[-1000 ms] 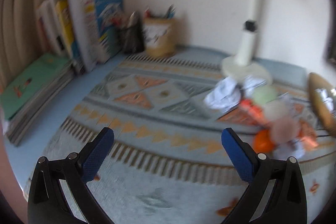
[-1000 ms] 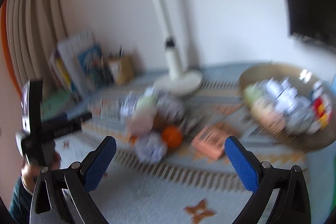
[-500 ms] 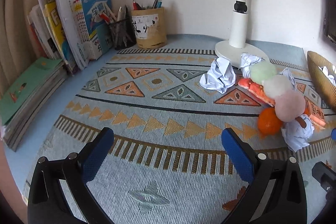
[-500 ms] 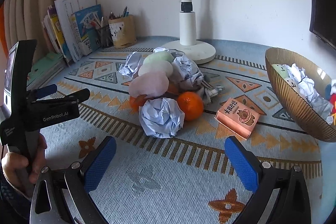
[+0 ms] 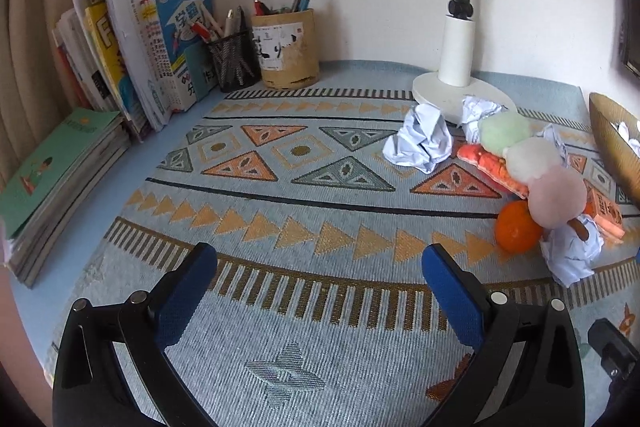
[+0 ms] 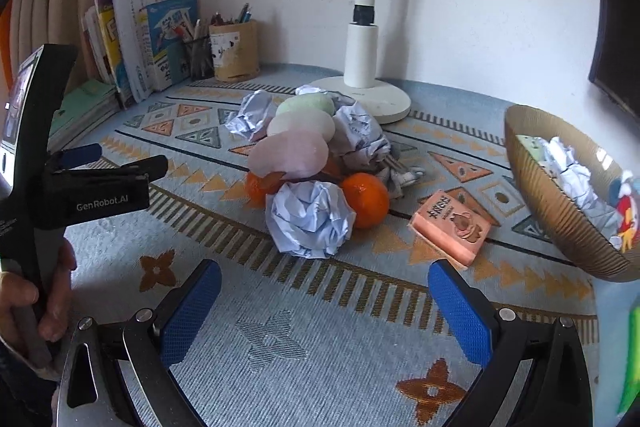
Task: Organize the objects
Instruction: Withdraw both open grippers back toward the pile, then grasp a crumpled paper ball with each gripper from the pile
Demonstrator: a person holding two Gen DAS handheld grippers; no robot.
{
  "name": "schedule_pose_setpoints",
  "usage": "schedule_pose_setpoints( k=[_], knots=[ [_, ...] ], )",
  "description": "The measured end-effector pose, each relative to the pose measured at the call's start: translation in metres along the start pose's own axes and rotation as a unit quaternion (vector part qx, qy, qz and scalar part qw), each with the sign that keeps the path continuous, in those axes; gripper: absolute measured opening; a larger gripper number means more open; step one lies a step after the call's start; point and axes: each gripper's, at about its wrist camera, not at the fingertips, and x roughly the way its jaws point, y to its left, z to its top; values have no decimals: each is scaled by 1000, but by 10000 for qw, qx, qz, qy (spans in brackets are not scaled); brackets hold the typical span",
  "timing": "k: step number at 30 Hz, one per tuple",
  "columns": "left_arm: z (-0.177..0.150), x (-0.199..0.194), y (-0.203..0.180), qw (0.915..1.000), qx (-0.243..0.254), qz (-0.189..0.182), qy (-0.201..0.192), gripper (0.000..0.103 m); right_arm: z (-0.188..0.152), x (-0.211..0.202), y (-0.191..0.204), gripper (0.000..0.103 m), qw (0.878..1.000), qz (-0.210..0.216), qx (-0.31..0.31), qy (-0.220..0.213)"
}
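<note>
Right wrist view: the bowl (image 6: 560, 211) already holds crumpled paper, while left of it a pile (image 6: 308, 163) of paper balls, oranges and a snack box waits. Both the right gripper (image 6: 324, 307) and left gripper (image 5: 320, 291) are spread, empty.

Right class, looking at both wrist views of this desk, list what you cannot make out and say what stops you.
- Lamp: head cut off by the top edge in both views.
- Golden bowl: far contents hidden by its near wall in the right wrist view; mostly cropped in the left.
- Pile under the pink puff: hidden items.
- Pink box: print too small.
- Pen holder: label unreadable.
</note>
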Motion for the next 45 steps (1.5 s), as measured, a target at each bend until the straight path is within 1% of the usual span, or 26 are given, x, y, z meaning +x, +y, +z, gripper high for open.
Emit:
schedule_pose_setpoints(
  k=[4, 8, 9, 10, 11, 12, 13, 16, 18, 20, 21, 22, 24, 26, 28, 29, 32, 33, 34, 35, 36, 38, 40, 42, 43, 45],
  knots=[
    [0, 6, 0, 9998, 9, -94, 180, 102, 3, 7, -12, 103, 9991, 105, 345, 207],
    [0, 5, 1, 9997, -58, -181, 178, 102, 4, 11, -29, 103, 9962, 235, 780, 300],
    [1, 6, 3, 9994, -80, -278, 210, 102, 5, 10, -33, 103, 9951, 298, 884, 320],
    [3, 7, 4, 9983, -75, -496, 291, 102, 6, 10, -36, 103, 9941, 360, 955, 360],
    [4, 7, 3, 9965, -35, -743, 379, 102, 8, 10, -37, 103, 9932, 409, 1004, 430],
    [8, 6, 4, 9923, 32, -1139, 476, 102, 11, 10, -37, 103, 9928, 417, 984, 543],
    [13, 3, 4, 9899, 73, -1340, 460, 102, 16, 10, -35, 103, 9930, 368, 925, 632],
    [39, -5, 1, 9862, 276, -1622, 206, 102, 30, 9, -24, 103, 9960, -56, 662, 595],
    [58, 4, -3, 9843, 374, -1722, 134, 102, 35, 11, -16, 103, 9977, 72, 553, 397],
    [69, 20, -5, 9817, 416, -1851, 171, 102, 33, 16, -9, 99, 9980, 163, 547, 273],
    [75, 35, -8, 9800, 451, -1920, 265, 102, 31, 19, -8, 89, 9981, 204, 539, 199],
    [79, 43, -11, 9789, 478, -1961, 320, 102, 28, 20, -6, 77, 9985, 154, 524, 96],
    [83, 61, -18, 9758, 496, -2090, 405, 101, 25, 26, -3, 75, 9991, -16, 415, 66],
    [86, 79, -20, 9734, 423, -2186, 541, 101, 26, 27, -2, 75, 9991, 157, 397, 71],
    [88, 92, -22, 9680, 233, -2411, 661, 99, 26, 31, -2, 75, 9988, 279, 380, 158],
    [87, 96, -23, 9665, 178, -2462, 705, 95, 26, 36, -1, 75, 9985, 268, 397, 246],
    [85, 106, -33, 9617, 259, -2551, 967, 72, 28, 50, -4, 74, 9971, 100, 523, 543],
    [85, 104, -36, 9617, 321, -2556, 936, 67, 29, 53, -5, 70, 9965, 228, 545, 594],
    [85, 103, -37, 9617, 363, -2566, 892, 62, 29, 53, -5, 63, 9963, 315, 536, 601],
    [84, 101, -39, 9617, 413, -2573, 848, 55, 29, 53, -5, 59, 9962, 377, 521, 592],
    [84, 98, -40, 9629, 449, -2543, 785, 53, 28, 53, -3, 52, 9964, 396, 477, 583],
    [83, 95, -40, 9630, 467, -2542, 758, 53, 27, 50, 0, 51, 9973, 316, 408, 513],
    [79, 88, -36, 9644, 391, -2519, 703, 53, 26, 43, 1, 50, 9980, 355, 370, 366],
    [74, 76, -27, 9627, 249, -2612, 662, 53, 25, 37, 1, 50, 9981, 420, 355, 276],
    [71, 68, -24, 9631, 216, -2609, 618, 53, 24, 34, 0, 50, 9986, 314, 310, 285],
    [63, 46, -19, 9637, 189, -2616, 492, 53, 19, 27, -4, 50, 9994, -65, 146, 311]
  ],
)
